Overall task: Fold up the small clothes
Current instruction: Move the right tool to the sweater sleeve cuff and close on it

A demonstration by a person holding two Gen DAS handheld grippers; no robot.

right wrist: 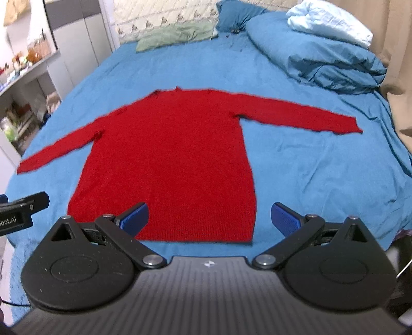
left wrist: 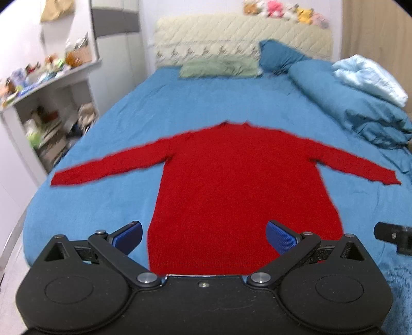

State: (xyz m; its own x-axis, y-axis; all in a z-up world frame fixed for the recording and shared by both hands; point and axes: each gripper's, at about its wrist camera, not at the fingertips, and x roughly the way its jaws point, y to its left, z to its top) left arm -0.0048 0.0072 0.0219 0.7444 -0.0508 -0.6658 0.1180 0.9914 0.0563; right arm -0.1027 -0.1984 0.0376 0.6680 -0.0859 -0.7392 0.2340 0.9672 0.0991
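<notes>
A red long-sleeved sweater (left wrist: 239,185) lies flat on the blue bed sheet (left wrist: 108,206), both sleeves spread out to the sides, hem nearest me. It also shows in the right wrist view (right wrist: 170,159). My left gripper (left wrist: 204,237) is open and empty, held above the hem's left part. My right gripper (right wrist: 209,219) is open and empty, held above the hem's right corner. The tip of the right gripper shows at the right edge of the left wrist view (left wrist: 394,237), and the left gripper at the left edge of the right wrist view (right wrist: 20,208).
A blue duvet (right wrist: 322,56) with a pale blue blanket (right wrist: 332,23) is heaped at the bed's far right. A green cloth (right wrist: 177,34) and a blue pillow (left wrist: 280,56) lie by the headboard. A cluttered shelf unit (left wrist: 43,108) stands left of the bed.
</notes>
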